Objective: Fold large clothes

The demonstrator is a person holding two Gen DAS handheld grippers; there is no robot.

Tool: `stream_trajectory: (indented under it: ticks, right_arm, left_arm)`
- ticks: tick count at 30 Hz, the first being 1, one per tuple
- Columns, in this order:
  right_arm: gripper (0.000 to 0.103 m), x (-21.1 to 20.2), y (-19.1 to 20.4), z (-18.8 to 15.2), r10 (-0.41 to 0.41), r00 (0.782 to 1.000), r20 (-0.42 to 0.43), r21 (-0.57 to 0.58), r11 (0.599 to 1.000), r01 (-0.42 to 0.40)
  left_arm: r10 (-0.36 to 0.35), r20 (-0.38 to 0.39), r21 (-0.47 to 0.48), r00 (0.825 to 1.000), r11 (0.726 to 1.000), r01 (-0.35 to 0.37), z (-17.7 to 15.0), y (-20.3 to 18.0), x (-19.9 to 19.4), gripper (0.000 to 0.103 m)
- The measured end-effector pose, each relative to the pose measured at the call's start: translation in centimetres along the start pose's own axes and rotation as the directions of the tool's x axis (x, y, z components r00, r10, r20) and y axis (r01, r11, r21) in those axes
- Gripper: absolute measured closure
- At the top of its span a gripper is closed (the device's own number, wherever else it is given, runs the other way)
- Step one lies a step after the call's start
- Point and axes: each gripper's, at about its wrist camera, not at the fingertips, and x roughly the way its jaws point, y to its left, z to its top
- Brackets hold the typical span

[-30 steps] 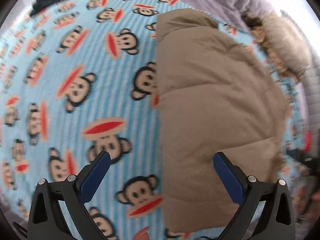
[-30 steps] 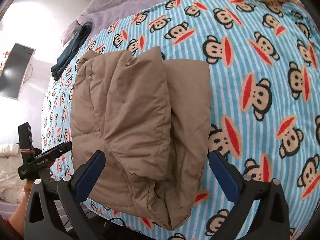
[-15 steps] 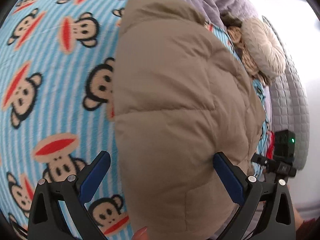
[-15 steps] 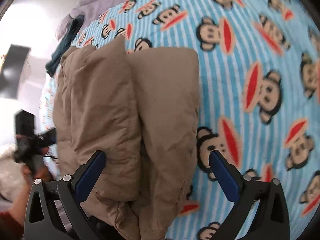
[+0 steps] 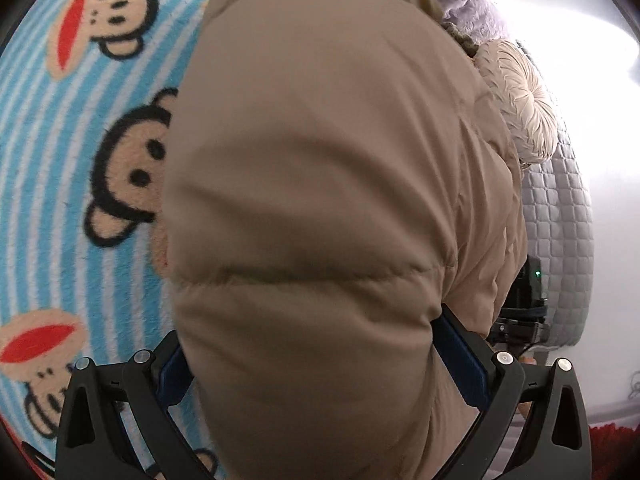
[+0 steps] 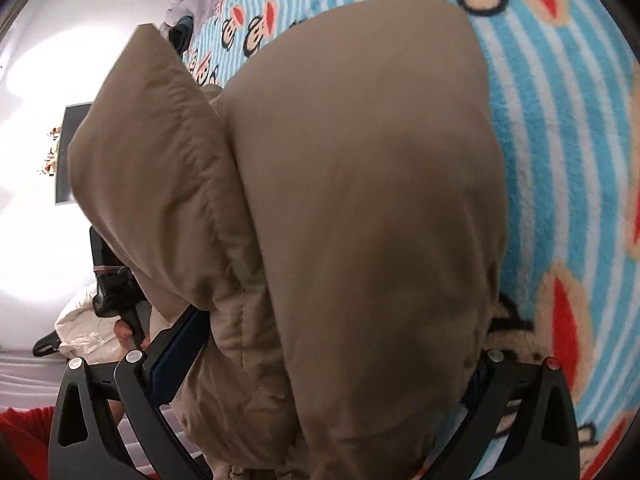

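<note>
1. Item under task: tan quilted puffer jacket (image 5: 320, 200), padded and stitched in channels; lying partly folded on the bed, over the blue-and-white striped fleece blanket with monkey faces (image 5: 60, 160); near end bulging between both grippers.
2. Left gripper (image 5: 320, 364): jaws wide apart, jacket bulk pushed in between them; blue pad on the right side touching or just beside the fabric; not clamped, judged released.
3. Right gripper (image 6: 320, 356): jaws likewise spread, straddling the jacket edge (image 6: 340, 240); left blue pad showing beside a raised flap; right pad mostly hidden by fabric; judged released, no pinch visible.
4. Handling, as judgement: light for its bulk; soft and compressible; springy, likely to puff back open once let go; shell smooth and probably slippery against the pads; not fragile.
5. Hold points, as judgement: best taken at a stitched seam or hem, where layers are thin and firm; a bite on the puffed panel likely to catch the outer shell only and slide; both layers to be pinched together at the near edge.
6. Risk: fleece blanket may drag against the underside; folded layers may shift apart when lifted.
7. Other matter in view: purple plush blanket (image 5: 468, 0) and cream ruffled cushion (image 5: 520, 100) at the far end of the bed; quilted grey mattress side (image 5: 568, 240).
</note>
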Motion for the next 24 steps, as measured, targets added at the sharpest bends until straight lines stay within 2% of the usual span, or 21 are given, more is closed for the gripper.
stream_trajectory:
  ticks: [3, 7, 9, 12, 16, 20, 24]
  right_arm:
    - [0.000, 0.6, -0.2, 0.3, 0.007, 1.000, -0.005, 0.021, 1.000, -0.007]
    - [0.000, 1.2, 0.7, 0.2, -0.002, 1.000, -0.001, 0.033, 0.999, 0.002]
    - [0.004, 1.0, 1.5, -0.2, 0.025, 1.000, 0.002, 0.023, 0.999, -0.025]
    - [0.015, 0.5, 2.4, -0.6, 0.070, 0.997, 0.016, 0.024, 0.997, -0.071]
    - [0.015, 0.2, 4.3, -1.3, 0.134, 0.990, 0.036, 0.001, 0.991, -0.134]
    - [0.015, 1.2, 7.0, -1.3, 0.164, 0.985, 0.047, -0.037, 0.986, -0.162]
    - [0.015, 3.2, 9.1, -0.6, 0.173, 0.983, 0.057, -0.064, 0.983, -0.169]
  left_arm:
    - [-0.017, -0.020, -0.032, 1.000, 0.999, 0.016, -0.1, -0.1, 0.9, 0.000]
    - [0.029, -0.012, 0.014, 0.999, 0.999, -0.029, -0.6, -2.3, 0.7, 0.002]
    - [0.040, -0.003, 0.048, 0.999, 0.998, -0.040, -0.8, -3.6, 0.0, 0.008]
    - [0.020, 0.012, 0.073, 1.000, 0.997, -0.021, -0.9, -5.4, -1.5, 0.011]
    - [0.010, 0.026, 0.124, 1.000, 0.992, -0.013, -0.7, -7.2, -3.3, 0.011]
    - [0.001, 0.043, 0.164, 0.999, 0.986, -0.008, 0.4, -8.6, -5.0, 0.011]
    - [0.007, 0.064, 0.173, 0.998, 0.985, -0.018, 2.2, -7.4, -7.4, 0.011]
